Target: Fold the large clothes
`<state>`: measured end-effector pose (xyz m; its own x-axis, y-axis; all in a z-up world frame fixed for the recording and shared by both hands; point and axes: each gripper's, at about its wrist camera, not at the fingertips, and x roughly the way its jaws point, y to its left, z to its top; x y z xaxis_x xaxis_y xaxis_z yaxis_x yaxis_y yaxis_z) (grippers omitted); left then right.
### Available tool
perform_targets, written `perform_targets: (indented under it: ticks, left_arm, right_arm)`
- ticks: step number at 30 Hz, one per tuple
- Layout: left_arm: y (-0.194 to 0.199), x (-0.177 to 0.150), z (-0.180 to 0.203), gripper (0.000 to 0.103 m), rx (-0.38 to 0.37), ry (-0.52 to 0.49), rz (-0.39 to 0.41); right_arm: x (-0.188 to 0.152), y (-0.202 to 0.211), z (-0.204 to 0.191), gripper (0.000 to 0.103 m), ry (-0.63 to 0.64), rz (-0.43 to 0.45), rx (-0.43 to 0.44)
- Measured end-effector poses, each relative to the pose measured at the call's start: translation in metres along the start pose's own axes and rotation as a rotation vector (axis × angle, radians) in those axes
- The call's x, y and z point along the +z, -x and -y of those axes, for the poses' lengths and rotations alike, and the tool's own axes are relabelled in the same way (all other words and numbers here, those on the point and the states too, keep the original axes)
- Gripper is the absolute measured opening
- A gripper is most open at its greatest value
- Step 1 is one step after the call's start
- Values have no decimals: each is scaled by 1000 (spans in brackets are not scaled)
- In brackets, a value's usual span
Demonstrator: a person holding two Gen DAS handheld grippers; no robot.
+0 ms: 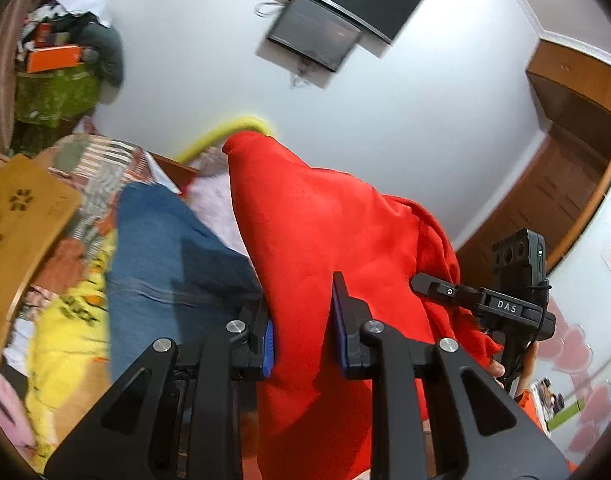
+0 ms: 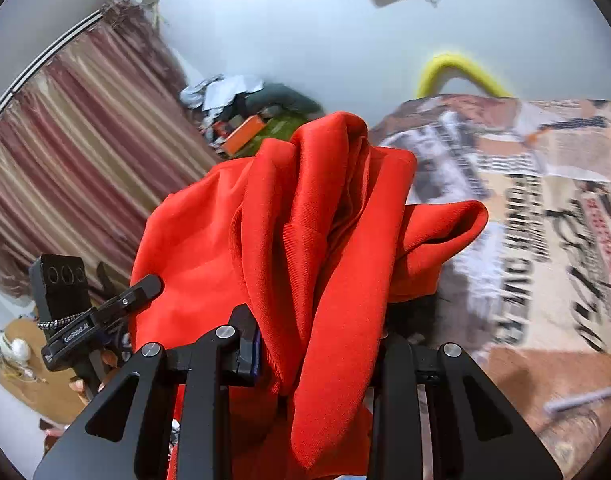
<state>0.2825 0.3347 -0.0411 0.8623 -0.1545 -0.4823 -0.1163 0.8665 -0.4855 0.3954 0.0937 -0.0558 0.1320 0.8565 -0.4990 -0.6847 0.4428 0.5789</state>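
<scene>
A large red garment (image 1: 325, 232) hangs lifted between both grippers. My left gripper (image 1: 303, 320) is shut on its cloth, which fills the space between the blue-padded fingers (image 1: 341, 320) and drapes down past them. My right gripper (image 2: 317, 344) is shut on a bunched, folded part of the same red garment (image 2: 313, 208), which rises in front of the camera and hides the right finger. The right gripper also shows at the right edge of the left wrist view (image 1: 457, 292), and the left gripper at the left of the right wrist view (image 2: 117, 300).
A bed with a printed blanket (image 2: 525, 220) lies below, with blue jeans (image 1: 165, 248) and a yellow garment (image 1: 65, 340) on it. A wooden headboard (image 1: 13, 232), striped curtains (image 2: 73, 160), a clutter pile (image 1: 65, 40), a wall TV (image 1: 325, 28) and a wooden wardrobe (image 1: 565, 160) surround it.
</scene>
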Motion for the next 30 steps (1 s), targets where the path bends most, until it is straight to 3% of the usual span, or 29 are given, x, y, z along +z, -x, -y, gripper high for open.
perform_targets:
  ticks: [6,10,13,17,20,24,27,30]
  left_arm:
    - [-5,12,-66,23,78,73,1]
    - [-35,5,-116,25,173,131,-62]
    - [-45,-5,-147,32,162,187,-81]
    - [-50,-10,-149,44,192,138,-86]
    - [-52,-12,-130,53,295,16,-85]
    - [-54,-14,-115,53,380,-49,-105]
    - [-52,-16,-102,53,459,-108,-114]
    - [-43,-20,-85,53,515,-166,-103]
  right_arm:
    - [6,-68,-6,26,10,-53,6]
    - [-5,-123,8,26,-17,-162,-34]
    - [-15,-150,31,30,-74,-223,-50]
    - [-20,-140,43,37,-94,-190,-62]
    - [-18,-119,35,40,-28,-161,-152]
    - [-18,-91,16,40,109,-109,-330]
    - [-18,-78,5,40,203,-76,-510]
    - [-19,-57,-6,40,224,-56,-494]
